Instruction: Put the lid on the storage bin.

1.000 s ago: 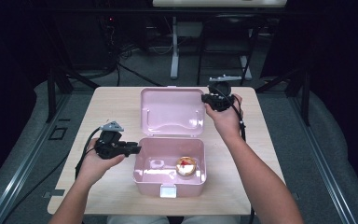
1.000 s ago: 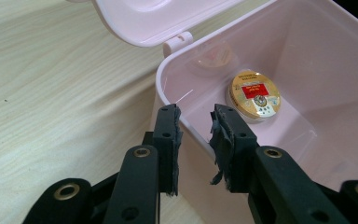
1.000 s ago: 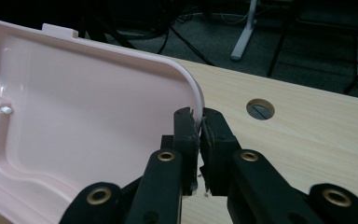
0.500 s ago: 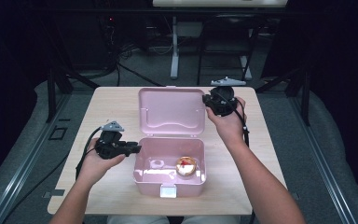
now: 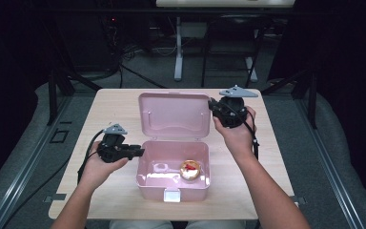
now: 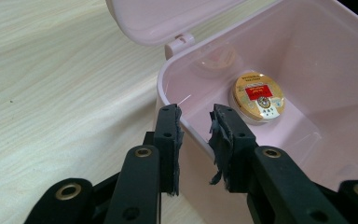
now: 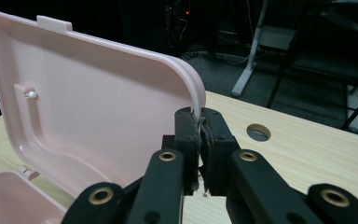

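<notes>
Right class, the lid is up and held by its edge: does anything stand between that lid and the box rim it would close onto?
Nothing visible does. The lid stands open, pinched at its edge by the right gripper. The left gripper straddles the box wall at its rim, jaws apart, so it may foul the closing lid. The round tin sits low inside.

Left gripper [image 6: 195, 122] jaws parted astride pink box [image 6: 307, 70] rim, round gold tin [image 6: 258, 96] inside
</notes>
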Motion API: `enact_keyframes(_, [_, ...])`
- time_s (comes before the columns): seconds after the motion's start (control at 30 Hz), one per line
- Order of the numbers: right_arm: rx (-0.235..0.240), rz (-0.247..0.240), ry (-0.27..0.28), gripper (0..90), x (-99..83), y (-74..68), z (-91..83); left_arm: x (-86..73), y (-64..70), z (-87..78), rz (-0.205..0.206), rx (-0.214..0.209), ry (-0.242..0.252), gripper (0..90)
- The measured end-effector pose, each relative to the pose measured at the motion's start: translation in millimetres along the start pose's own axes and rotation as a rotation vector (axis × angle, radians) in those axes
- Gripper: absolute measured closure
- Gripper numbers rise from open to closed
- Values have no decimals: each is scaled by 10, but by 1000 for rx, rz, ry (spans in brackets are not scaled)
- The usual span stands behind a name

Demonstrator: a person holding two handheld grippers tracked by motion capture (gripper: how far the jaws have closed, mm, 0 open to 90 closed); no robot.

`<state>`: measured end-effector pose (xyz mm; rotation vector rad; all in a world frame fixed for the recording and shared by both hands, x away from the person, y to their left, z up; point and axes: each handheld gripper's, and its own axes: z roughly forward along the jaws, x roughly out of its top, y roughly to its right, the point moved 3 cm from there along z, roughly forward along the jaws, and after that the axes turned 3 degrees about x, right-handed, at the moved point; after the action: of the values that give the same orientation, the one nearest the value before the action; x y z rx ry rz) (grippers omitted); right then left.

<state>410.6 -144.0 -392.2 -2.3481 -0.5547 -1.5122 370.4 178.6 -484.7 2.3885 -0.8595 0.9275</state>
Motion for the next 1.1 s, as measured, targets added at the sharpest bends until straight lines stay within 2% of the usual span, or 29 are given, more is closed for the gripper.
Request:
enact_keyframes(0.17, [-8,-28,22,859,-29,-55,-82,1,-4,0,0,-2,-1,720])
enact_keyframes(1.1, [10,-64,116,865,-264,-245,-432,9,-12,6,-10,-5,3,720])
